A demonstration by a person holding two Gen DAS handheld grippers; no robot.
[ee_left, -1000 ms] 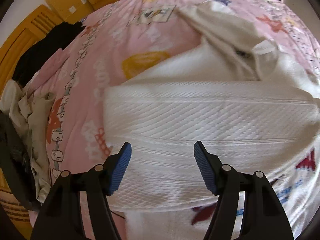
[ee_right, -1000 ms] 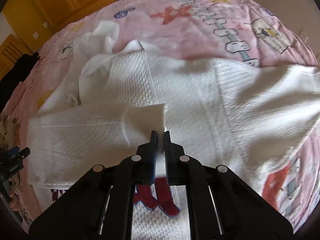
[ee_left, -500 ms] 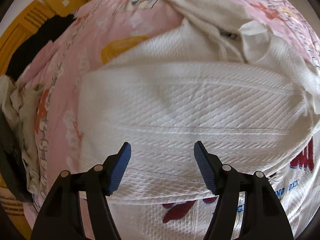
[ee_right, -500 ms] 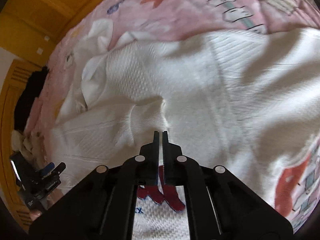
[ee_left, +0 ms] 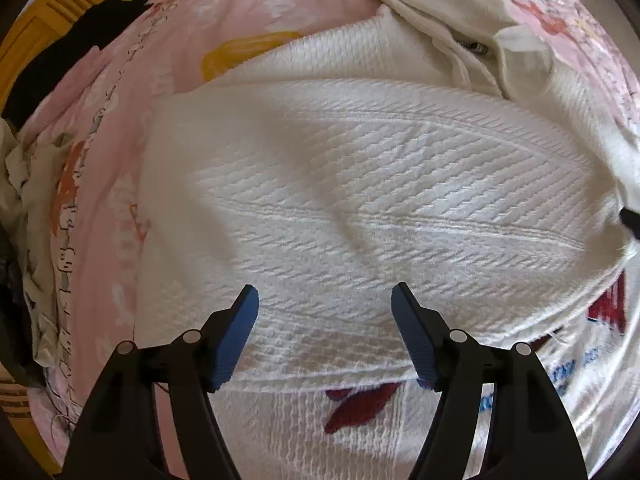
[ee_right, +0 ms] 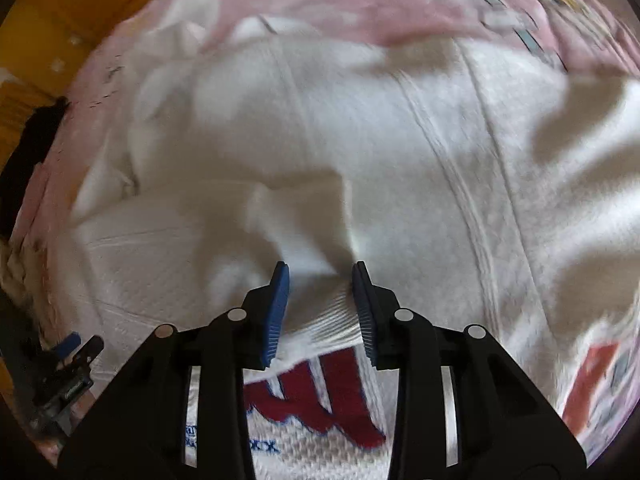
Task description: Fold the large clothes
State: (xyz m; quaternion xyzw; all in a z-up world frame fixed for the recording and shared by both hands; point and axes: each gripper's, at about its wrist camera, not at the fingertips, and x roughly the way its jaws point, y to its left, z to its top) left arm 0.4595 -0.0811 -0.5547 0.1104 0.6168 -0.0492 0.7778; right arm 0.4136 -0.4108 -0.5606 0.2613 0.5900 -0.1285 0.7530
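- Where the pink bedsheet (ee_left: 120, 128) is covered, the white sweater (ee_left: 360, 184) is spread, a sleeve folded across it.
- The left gripper (ee_left: 325, 300) is held released, opening, above the sleeve; knit at twelve o'clock.
- The right gripper (ee_right: 320, 276) is opening; the sleeve's end is seen between unpressed pads, toward twelve.

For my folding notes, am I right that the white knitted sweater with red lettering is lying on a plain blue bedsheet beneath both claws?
Not quite: the bedsheet is pink with cartoon prints, not plain blue, as the left wrist view shows. The rest holds: the white knitted sweater with red lettering lies on it beneath the left claw and the right claw.
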